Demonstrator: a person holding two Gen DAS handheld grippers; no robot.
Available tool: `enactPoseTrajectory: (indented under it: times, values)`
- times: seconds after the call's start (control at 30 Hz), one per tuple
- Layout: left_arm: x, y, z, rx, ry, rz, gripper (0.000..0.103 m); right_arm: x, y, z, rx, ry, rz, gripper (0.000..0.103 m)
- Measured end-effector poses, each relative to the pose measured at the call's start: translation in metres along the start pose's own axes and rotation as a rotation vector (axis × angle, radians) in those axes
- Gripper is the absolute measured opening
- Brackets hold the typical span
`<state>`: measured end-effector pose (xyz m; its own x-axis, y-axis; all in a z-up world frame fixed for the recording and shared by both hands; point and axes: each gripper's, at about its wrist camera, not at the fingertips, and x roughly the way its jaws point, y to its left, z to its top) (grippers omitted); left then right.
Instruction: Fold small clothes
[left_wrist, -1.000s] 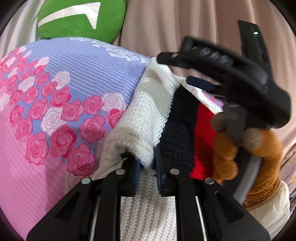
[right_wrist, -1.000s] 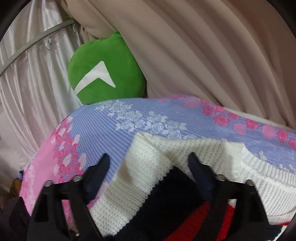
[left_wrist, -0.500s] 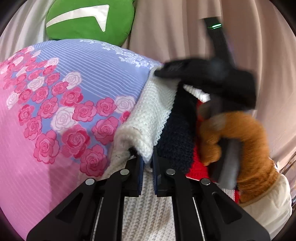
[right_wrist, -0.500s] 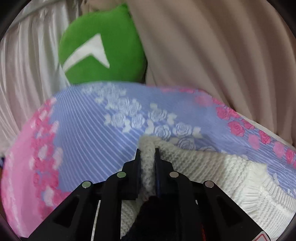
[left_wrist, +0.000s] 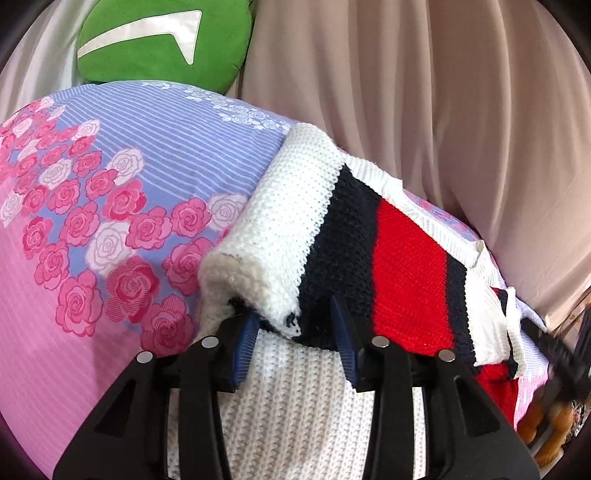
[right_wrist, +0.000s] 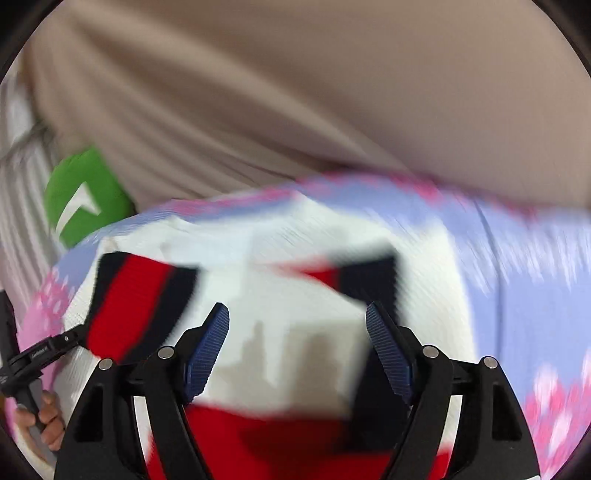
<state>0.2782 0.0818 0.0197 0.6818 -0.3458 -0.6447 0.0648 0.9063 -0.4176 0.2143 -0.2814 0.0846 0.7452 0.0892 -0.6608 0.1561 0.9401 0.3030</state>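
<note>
A white knit sweater (left_wrist: 406, 266) with navy and red stripes lies on a floral bedsheet (left_wrist: 110, 184). One sleeve is folded across its body. My left gripper (left_wrist: 293, 341) stands at the sleeve's cuff end. Its jaws are opening, and the cuff edge lies loose between the blue pads (left_wrist: 242, 343). In the blurred right wrist view my right gripper (right_wrist: 297, 350) hovers over the sweater (right_wrist: 295, 258). Its jaws are opening wide and grip nothing. In the left wrist view only a blurred black part of the right gripper shows, at the lower right edge.
A green cushion (left_wrist: 155, 40) leans at the head of the bed against a beige curtain (left_wrist: 443, 92). The pink and lilac sheet stretches bare to the left of the sweater. A hand (right_wrist: 48, 417) holding the left gripper's grip shows at the far left.
Both grippers were shut on the folded sleeve half a second ago. Both have let go. The right gripper has swung away to the right, and the sleeve stays folded over the sweater.
</note>
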Motion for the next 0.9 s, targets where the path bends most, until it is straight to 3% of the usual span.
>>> enactPoseTrajectory:
  times: [0.07,0.13,0.17,0.2,0.27,0.33,0.4,0.5,0.63,0.73,0.83,0.9]
  values:
    - [-0.001,-0.002,-0.001,0.005,-0.001,0.018,0.034,0.009,-0.005,-0.01,0.026,0.041,0.02,0.074]
    - [0.002,0.002,0.0,0.016,0.001,0.045,0.026,0.026,0.009,-0.016,-0.035,0.086,0.002,0.046]
    - [0.002,0.003,0.0,0.018,-0.001,0.063,0.017,0.027,0.019,-0.016,-0.076,0.095,0.009,0.011]
    - [0.0,0.004,0.0,0.014,-0.001,0.064,0.013,0.023,0.024,-0.014,-0.093,0.083,0.032,0.009]
    - [-0.002,0.006,0.0,0.006,-0.002,0.068,0.01,-0.016,0.039,-0.003,-0.124,-0.061,0.076,0.008]
    - [-0.001,0.006,0.0,0.008,0.0,0.073,0.01,-0.042,0.037,0.004,-0.108,-0.141,0.1,0.008]
    - [0.0,0.003,0.0,0.027,0.0,0.088,0.009,-0.039,0.02,0.005,-0.071,-0.122,0.08,0.008]
    - [0.003,-0.003,-0.001,0.058,0.007,0.098,0.01,0.014,-0.014,-0.016,-0.031,0.067,-0.048,0.008]
    - [0.003,-0.004,-0.001,0.068,0.008,0.108,0.01,-0.004,-0.004,-0.011,-0.032,0.03,-0.054,0.01]
    - [0.004,-0.001,0.0,0.059,0.009,0.103,0.01,-0.03,0.018,-0.001,-0.037,-0.071,-0.106,0.022]
    - [0.003,-0.004,-0.001,0.067,0.008,0.11,0.009,-0.032,0.073,0.015,-0.124,-0.083,0.051,0.026]
    - [0.003,-0.004,-0.002,0.069,0.009,0.11,0.009,-0.01,0.12,0.019,-0.216,-0.031,0.163,0.046]
